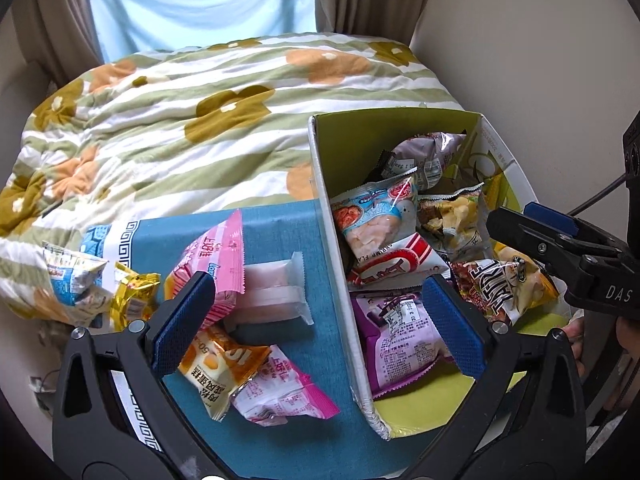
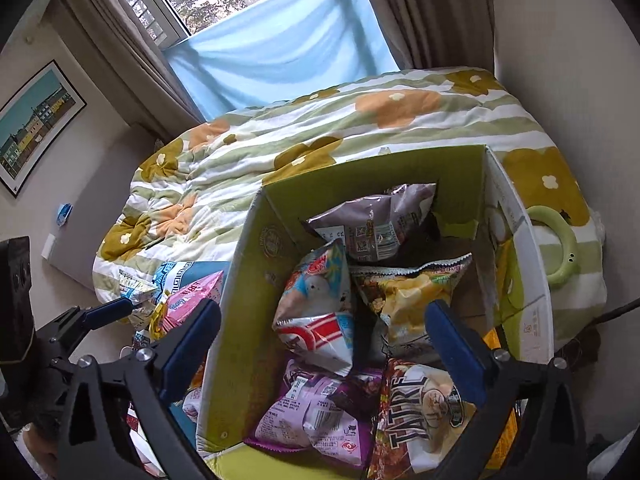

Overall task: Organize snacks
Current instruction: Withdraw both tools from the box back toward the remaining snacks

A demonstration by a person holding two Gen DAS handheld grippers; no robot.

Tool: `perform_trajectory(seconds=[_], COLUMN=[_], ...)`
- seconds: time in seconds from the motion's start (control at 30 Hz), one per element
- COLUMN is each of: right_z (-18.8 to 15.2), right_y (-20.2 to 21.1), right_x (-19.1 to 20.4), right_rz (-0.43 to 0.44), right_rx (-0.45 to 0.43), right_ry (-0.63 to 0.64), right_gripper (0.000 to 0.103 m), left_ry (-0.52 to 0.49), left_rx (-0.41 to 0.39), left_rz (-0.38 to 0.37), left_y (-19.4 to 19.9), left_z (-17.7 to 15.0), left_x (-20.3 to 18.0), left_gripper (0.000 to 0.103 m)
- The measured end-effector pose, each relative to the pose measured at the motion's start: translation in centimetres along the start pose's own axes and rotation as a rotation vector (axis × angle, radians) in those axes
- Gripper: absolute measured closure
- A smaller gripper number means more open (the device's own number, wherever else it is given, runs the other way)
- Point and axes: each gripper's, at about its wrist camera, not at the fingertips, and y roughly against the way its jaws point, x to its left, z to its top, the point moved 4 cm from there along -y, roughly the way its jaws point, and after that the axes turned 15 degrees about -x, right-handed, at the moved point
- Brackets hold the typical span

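Note:
A green-lined cardboard box [image 1: 336,248] [image 2: 240,320] stands on the bed and holds several snack bags, among them a purple bag [image 1: 404,344] [image 2: 316,412], a "TATRE" bag [image 1: 504,284] [image 2: 424,408] and a red-and-white shrimp bag [image 1: 396,264] [image 2: 320,336]. Left of the box, loose snacks lie on a teal cloth [image 1: 280,240]: a pink packet [image 1: 216,264], an orange packet [image 1: 218,368], a clear pack [image 1: 276,292]. My left gripper [image 1: 320,324] is open, straddling the box's left wall. My right gripper [image 2: 324,352] is open above the box; it also shows in the left wrist view [image 1: 532,236].
A flowered quilt [image 1: 180,120] covers the bed behind. Blue-white and gold packets [image 1: 100,288] lie at the cloth's left edge. A green ring [image 2: 556,240] lies right of the box. A window with curtains is at the back, a wall on the right.

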Motion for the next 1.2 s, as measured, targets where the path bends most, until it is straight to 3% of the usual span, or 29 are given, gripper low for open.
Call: perform_trajectory(seconds=[0.4, 0.57, 0.77, 0.93, 1.2], right_z=[-0.9, -0.9, -0.7, -1.2, -2.6], right_y=[3.6, 5.3, 8.4, 10.0, 9.0], right_x=[0.8, 1.3, 3.5, 5.8, 10.8], right_rz=[-0.146, -0.176, -0.16, -0.077, 0.041], right_rx=[-0.071, -0.1, -0.179, -0.202, -0.166], right_ry=[-0.04, -0.032, 0.069, 0.117, 0.185], right_gripper=[0.001, 0.001, 0.001, 0.001, 0.001], left_ry=[-0.091, -0.071, -0.024, 0.072, 0.192], left_rx=[-0.047, -0.089, -0.137, -0.15, -0.159], left_rz=[-0.088, -0.086, -0.012, 0.069, 0.207], left_y=[1.4, 3.6, 7.5, 11.2, 15.3], left_z=[1.8, 2.1, 0.9, -1.5, -5.1], left_x=[-0.2, 0.4, 2.7, 6.8, 14.9], left_gripper=[0.0, 0.0, 0.0, 0.0, 0.0])
